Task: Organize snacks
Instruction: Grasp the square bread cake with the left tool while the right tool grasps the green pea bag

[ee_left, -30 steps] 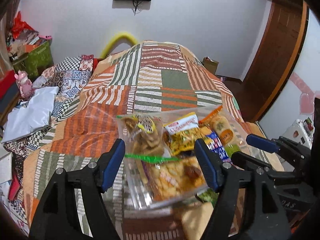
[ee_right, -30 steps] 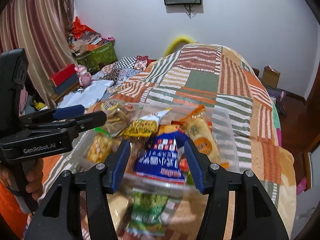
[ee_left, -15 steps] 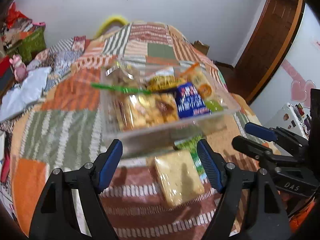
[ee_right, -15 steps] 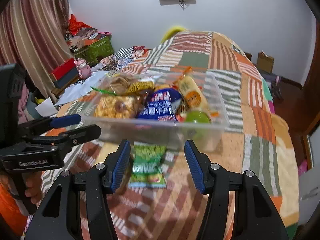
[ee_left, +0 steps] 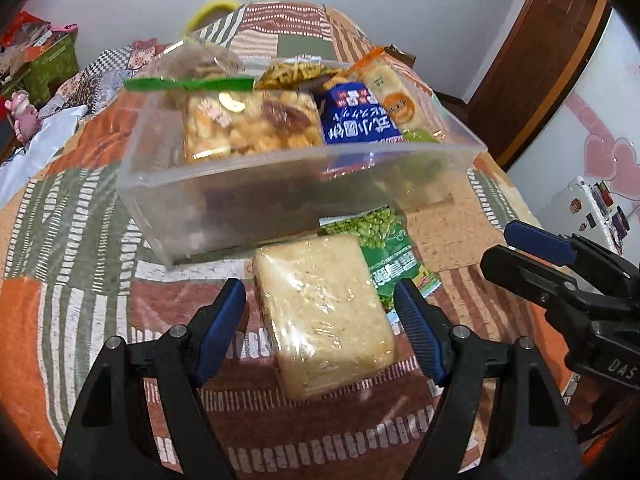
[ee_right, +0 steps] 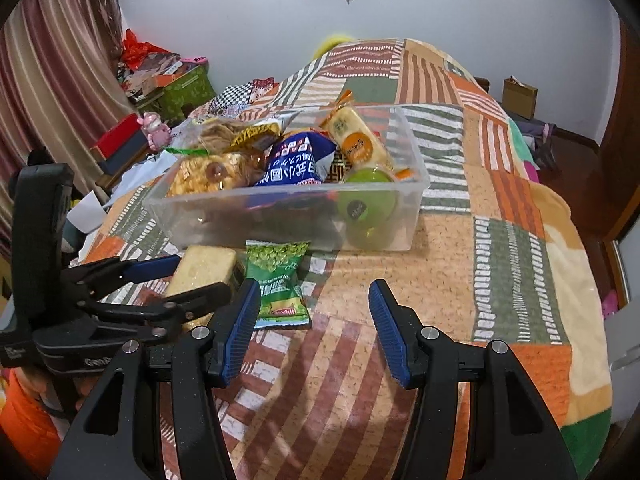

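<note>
Bed with patchwork blanket [ee_right: 500, 240]: orange, green and brown striped panels, carries everything below

Clear plastic bin [ee_left: 280, 188] [ee_right: 288, 216]: sits on the blanket toward the near end of the bed, upright, already loaded with snacks. Contents visible:
- bag of golden puffed snacks [ee_left: 248, 124] [ee_right: 208, 174] at the left side of the bin, green strip along its top
- blue packet with white lettering [ee_left: 358, 116] [ee_right: 296, 160] in the middle
- long cracker pack with orange round label [ee_left: 394, 94] [ee_right: 358, 140] leaning toward the bin's far right corner
- green round tub [ee_right: 366, 204] in the bin's near right corner, seen through the wall

Outside the bin, on the blanket just before its near wall:
- pale wrapped block [ee_left: 324, 316] [ee_right: 202, 270], flat in clear film
- green pea packet [ee_left: 388, 248] [ee_right: 278, 288], just right of the block; its left edge is tucked under the block

Left gripper [ee_left: 322, 322] [ee_right: 176, 280]: jaws wide, blue pads either side of the pale block, contact not discernible

Right gripper [ee_right: 314, 330] [ee_left: 520, 248]: jaws wide, holding nothing, over bare blanket with its left pad beside the pea packet
</note>
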Demonstrator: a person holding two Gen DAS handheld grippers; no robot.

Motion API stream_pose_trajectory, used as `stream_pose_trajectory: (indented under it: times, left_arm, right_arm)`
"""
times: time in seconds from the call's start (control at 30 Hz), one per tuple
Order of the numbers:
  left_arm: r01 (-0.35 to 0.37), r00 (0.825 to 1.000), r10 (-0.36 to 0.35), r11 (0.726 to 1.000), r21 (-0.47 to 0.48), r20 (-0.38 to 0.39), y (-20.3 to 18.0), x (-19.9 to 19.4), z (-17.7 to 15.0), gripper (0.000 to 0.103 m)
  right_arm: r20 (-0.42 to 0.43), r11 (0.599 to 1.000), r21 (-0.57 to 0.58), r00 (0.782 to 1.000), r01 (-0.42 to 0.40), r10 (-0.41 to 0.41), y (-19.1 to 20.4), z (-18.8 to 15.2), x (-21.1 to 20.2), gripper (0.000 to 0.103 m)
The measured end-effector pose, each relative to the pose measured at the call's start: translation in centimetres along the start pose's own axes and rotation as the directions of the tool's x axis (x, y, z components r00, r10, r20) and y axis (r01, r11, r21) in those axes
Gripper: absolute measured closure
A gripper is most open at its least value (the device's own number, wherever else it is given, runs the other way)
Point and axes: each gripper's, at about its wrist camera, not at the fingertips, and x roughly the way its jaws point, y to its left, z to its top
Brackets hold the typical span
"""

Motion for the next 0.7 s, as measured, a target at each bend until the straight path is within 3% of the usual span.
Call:
stream_pose_trajectory:
  times: [0.03, 0.27, 0.7]
  left_arm:
    - [0.002, 1.000, -0.002, 1.000, 0.000, -0.005, 0.0, 0.1, -0.1, 0.034]
    - [0.021, 0.999, -0.021, 1.000, -0.013, 0.024, 1.2, -0.4, -0.8, 0.040]
    - [0.016, 0.998, -0.013, 0.999, -0.047, 0.065, 4.0, -1.8, -1.5, 0.044]
  right_arm:
    - [-0.005, 1.000, -0.007, 1.000, 0.000, 0.000, 0.2, 0.0, 0.3, 0.050]
    - [-0.053, 0.999, -0.039, 0.999, -0.012, 0.010, 1.5, -0.1, 2.5, 0.050]
    - [-0.155, 0.994, -0.102, 0.988, -0.027, 0.011, 4.0, 0.2, 7.3, 0.051]
